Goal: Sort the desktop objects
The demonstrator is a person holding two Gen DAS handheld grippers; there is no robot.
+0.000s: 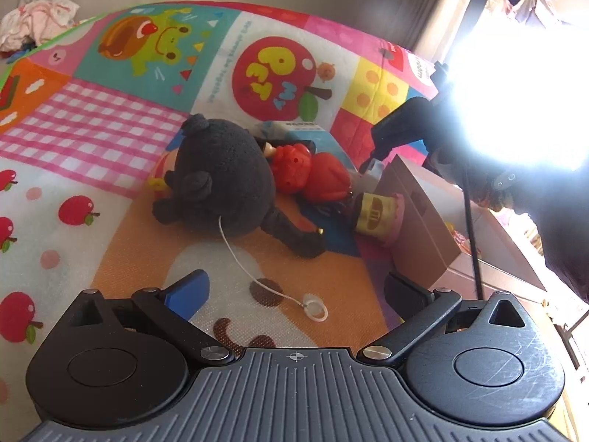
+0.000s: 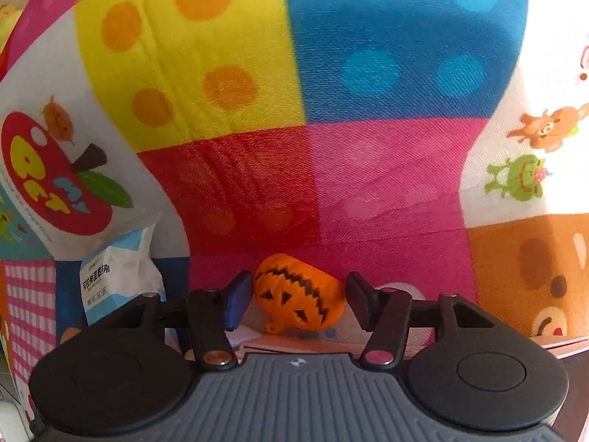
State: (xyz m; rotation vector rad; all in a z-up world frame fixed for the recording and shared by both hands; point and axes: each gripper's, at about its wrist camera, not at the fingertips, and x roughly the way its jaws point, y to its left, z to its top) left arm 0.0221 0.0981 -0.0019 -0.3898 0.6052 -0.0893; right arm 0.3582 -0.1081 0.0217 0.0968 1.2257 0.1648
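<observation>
While right gripper [image 2: 292, 302] is straddling orange pumpkin [image 2: 300, 298], pads apart, not pressing, left gripper [image 1: 294, 291] is gaping empty, grey plush [image 1: 224, 180] at 11 o'clock, box edge [image 1: 416, 221] at 2 o'clock.

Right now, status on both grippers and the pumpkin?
Left gripper open, nothing in it. Right gripper open around the orange pumpkin, pads not touching. Tissue pack beside it, clear of the gripper.

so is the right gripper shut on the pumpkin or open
Open. The orange pumpkin sits between the right gripper fingers, with visible gaps on both sides.
</observation>
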